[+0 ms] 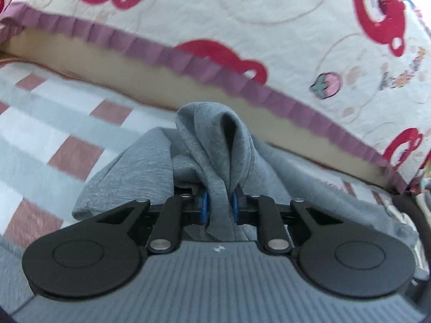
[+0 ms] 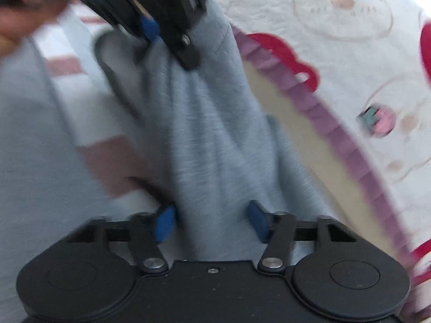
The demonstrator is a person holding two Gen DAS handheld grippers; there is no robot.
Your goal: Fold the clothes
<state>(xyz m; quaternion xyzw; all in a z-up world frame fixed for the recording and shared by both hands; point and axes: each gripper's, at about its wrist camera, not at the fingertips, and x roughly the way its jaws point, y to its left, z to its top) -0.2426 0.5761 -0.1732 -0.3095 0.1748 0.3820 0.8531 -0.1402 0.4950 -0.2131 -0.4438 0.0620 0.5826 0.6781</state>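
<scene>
A grey knit garment (image 1: 150, 167) lies bunched on a checked sheet. My left gripper (image 1: 220, 207) is shut on a raised fold of it, the cloth pinched between the blue pads (image 1: 206, 206) and standing up in a peak beyond them. In the blurred right wrist view the same garment (image 2: 204, 123) hangs from the left gripper (image 2: 167, 45) at the top, beside a person's hand (image 2: 16, 2). My right gripper (image 2: 212, 223) sits lower on the garment. Its blue pads (image 2: 165, 223) stand wide apart with a band of cloth running loosely between them.
The checked sheet (image 1: 54, 123) in white, grey and dusty pink spreads to the left. A white quilt (image 1: 282, 27) with red prints and a purple frill (image 1: 188, 62) rises behind and to the right, a tan band (image 1: 150, 80) below the frill.
</scene>
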